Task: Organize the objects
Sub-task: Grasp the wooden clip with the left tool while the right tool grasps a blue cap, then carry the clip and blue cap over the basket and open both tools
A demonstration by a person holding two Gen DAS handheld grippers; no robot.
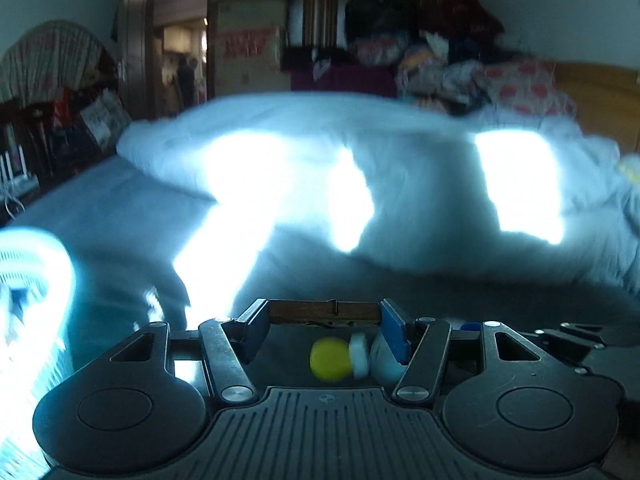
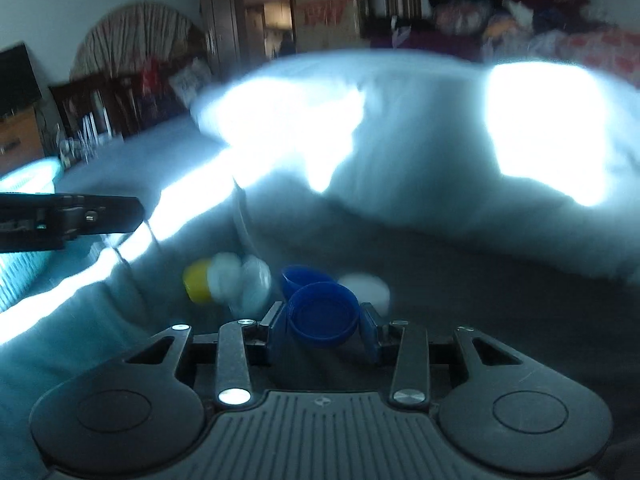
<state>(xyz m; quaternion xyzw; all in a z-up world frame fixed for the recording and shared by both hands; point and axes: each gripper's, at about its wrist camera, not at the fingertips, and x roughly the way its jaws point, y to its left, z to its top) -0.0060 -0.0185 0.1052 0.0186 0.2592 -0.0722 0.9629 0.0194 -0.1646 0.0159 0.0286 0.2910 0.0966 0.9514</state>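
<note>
My left gripper (image 1: 324, 314) is shut on a brown wooden clothespin (image 1: 324, 313), held crosswise between its blue pads above the bed. Below it lie a yellow cap (image 1: 330, 359) and white caps (image 1: 359, 354). My right gripper (image 2: 323, 322) is shut on a blue bottle cap (image 2: 323, 316), open side up. Just beyond it lie a second blue cap (image 2: 304, 276), white caps (image 2: 240, 280), another white cap (image 2: 370, 286) and the yellow cap (image 2: 197, 280) on the grey bedsheet. The left gripper's side (image 2: 72, 216) shows at the left of the right wrist view.
A white slatted basket (image 1: 28, 280) stands at the left edge. A bunched pale duvet (image 1: 360, 152) with bright sun patches fills the middle of the bed. Piled clothes (image 1: 480, 64) and furniture lie beyond; shelves (image 2: 100, 108) line the left wall.
</note>
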